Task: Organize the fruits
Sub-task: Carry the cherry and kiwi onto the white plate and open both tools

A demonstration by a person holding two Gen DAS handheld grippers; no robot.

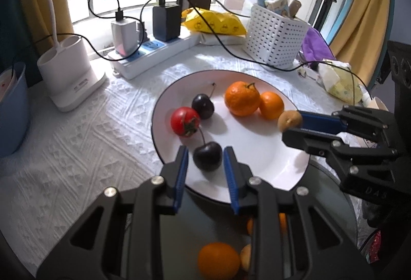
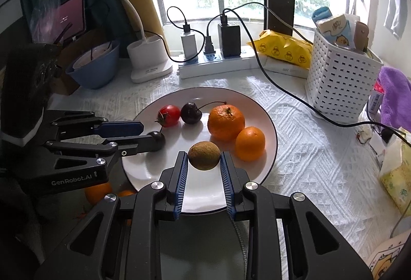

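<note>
A white plate [image 1: 257,151] [image 2: 259,110] holds a red tomato [image 1: 185,121] [image 2: 169,115], a dark cherry [image 1: 203,106] [image 2: 190,113], a large orange [image 1: 241,98] [image 2: 226,122] and a small orange [image 1: 271,105] [image 2: 250,143]. My left gripper [image 1: 205,159] [image 2: 149,135] is over the plate's near-left part; a second dark cherry [image 1: 207,156] [image 2: 158,140] sits between its fingers with small gaps either side. My right gripper [image 2: 204,160] [image 1: 291,126] is shut on a brown longan [image 2: 204,155] [image 1: 289,120] above the plate's near edge.
More oranges [image 1: 218,260] [image 2: 99,191] lie in a dark container below the plate. A white basket [image 2: 339,85], a power strip [image 2: 218,63] with chargers and cables, a lamp base [image 2: 150,59], a blue bowl [image 2: 93,67] and yellow packets [image 2: 285,49] ring the table.
</note>
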